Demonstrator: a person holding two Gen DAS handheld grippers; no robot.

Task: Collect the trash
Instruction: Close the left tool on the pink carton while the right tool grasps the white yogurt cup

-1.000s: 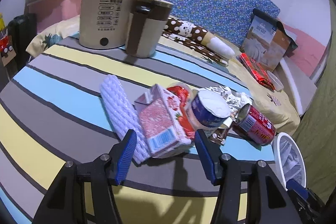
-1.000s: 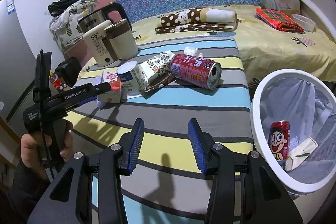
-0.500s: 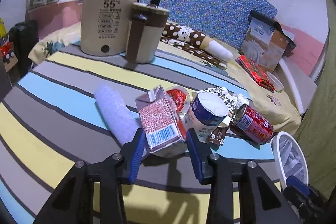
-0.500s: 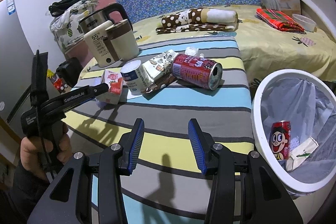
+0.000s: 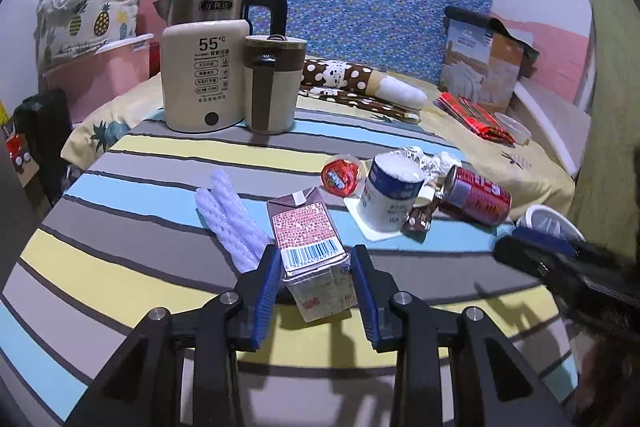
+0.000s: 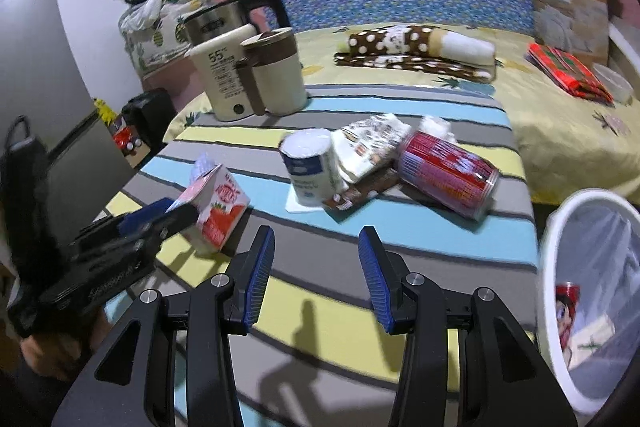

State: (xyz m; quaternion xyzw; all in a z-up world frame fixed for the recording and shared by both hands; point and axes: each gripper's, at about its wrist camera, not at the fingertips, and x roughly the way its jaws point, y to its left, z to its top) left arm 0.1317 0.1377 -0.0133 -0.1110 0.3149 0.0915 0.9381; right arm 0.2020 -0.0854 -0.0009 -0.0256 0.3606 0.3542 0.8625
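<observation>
My left gripper [image 5: 314,269] is shut on a pink strawberry milk carton [image 5: 310,241] and holds it off the striped table; the carton also shows in the right wrist view [image 6: 218,207]. My right gripper [image 6: 316,269] is open and empty over the table's front stripes. Trash lies on the table: a white foam net [image 5: 232,221], a blue-and-white cup [image 5: 390,193], a red round lid [image 5: 340,177], a red can [image 5: 476,195] and crumpled wrappers [image 6: 368,147]. The white trash bin [image 6: 560,227] stands at the right with a red can [image 6: 568,301] inside.
A cream kettle [image 5: 204,75] and a brown-and-cream mug [image 5: 272,87] stand at the table's far side. A bed behind holds a spotted pillow [image 5: 352,83], a red cloth [image 5: 476,117] and a bag [image 5: 484,59]. My left gripper body [image 6: 100,259] sits left of my right gripper.
My left gripper closed on the milk carton and lifted it back from the pile, away from the foam net. The right gripper shifted slightly and stayed open.
</observation>
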